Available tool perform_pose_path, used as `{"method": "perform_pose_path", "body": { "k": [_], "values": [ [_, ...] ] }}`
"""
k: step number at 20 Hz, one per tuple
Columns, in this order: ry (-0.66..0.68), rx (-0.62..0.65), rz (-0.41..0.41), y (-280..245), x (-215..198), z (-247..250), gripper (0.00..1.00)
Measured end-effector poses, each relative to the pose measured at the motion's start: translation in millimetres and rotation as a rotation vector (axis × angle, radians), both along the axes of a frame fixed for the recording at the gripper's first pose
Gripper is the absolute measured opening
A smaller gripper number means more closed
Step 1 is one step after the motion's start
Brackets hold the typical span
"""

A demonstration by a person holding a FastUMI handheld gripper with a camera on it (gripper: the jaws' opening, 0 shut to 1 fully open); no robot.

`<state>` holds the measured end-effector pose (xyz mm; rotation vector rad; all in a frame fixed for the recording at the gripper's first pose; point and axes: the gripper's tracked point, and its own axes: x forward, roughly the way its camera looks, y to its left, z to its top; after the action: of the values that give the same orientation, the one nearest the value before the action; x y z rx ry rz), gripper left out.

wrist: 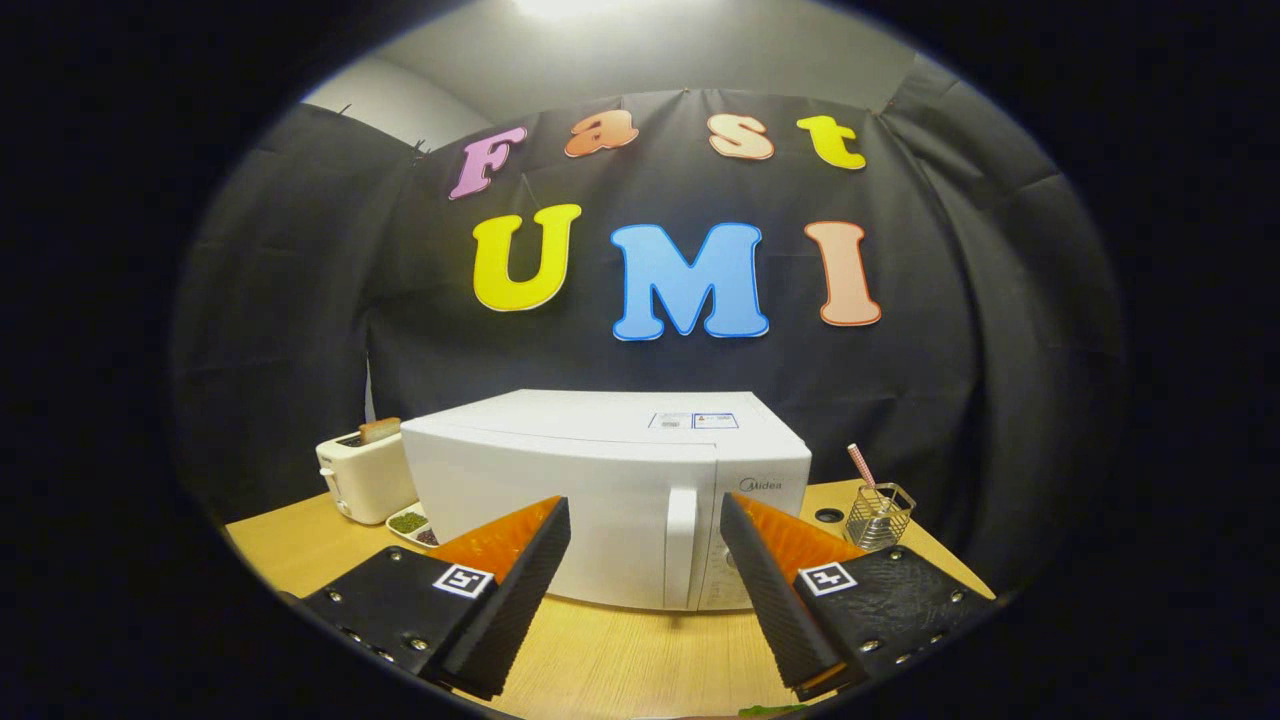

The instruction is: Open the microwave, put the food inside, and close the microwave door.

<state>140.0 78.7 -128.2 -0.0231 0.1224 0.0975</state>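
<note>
The microwave (pixel 610 490) sits shut on the bench (pixel 620 650), its handle (pixel 681 545) just ahead of the spread, empty tongs (pixel 645 525) — approach off-line and a finger could skid off the handle.

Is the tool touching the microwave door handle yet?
Apart. In the gripper view the open tool has bare tabletop between its fingers and the closed microwave; the handle lies beyond them.
</note>
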Motion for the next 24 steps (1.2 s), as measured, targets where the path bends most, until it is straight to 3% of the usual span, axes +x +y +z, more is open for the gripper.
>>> {"method": "perform_pose_path", "body": {
  "k": [8,11,13,14,17,18,19,20,21,22,23,24],
  "values": [
    [0.089,0.013,-0.087,-13,54,-47,0.95],
    [0.115,0.016,-0.124,-21,66,-58,0.89],
    [0.130,-0.034,-0.173,-30,69,-63,0.69],
    [0.139,-0.035,-0.155,-23,67,-65,0.64],
    [0.144,0.020,-0.125,-17,69,-65,0.40],
    [0.151,0.047,-0.140,-23,67,-66,0.40],
    [0.154,0.057,-0.150,-22,67,-65,0.28],
    [0.147,0.058,-0.167,-19,68,-64,0.28],
    [0.145,0.038,-0.178,-19,68,-66,0.19],
    [0.135,0.035,-0.197,-19,68,-65,0.19],
    [0.131,0.037,-0.207,-20,70,-67,0.13],
    [0.135,0.049,-0.216,-20,68,-68,0.13]
  ]
}}
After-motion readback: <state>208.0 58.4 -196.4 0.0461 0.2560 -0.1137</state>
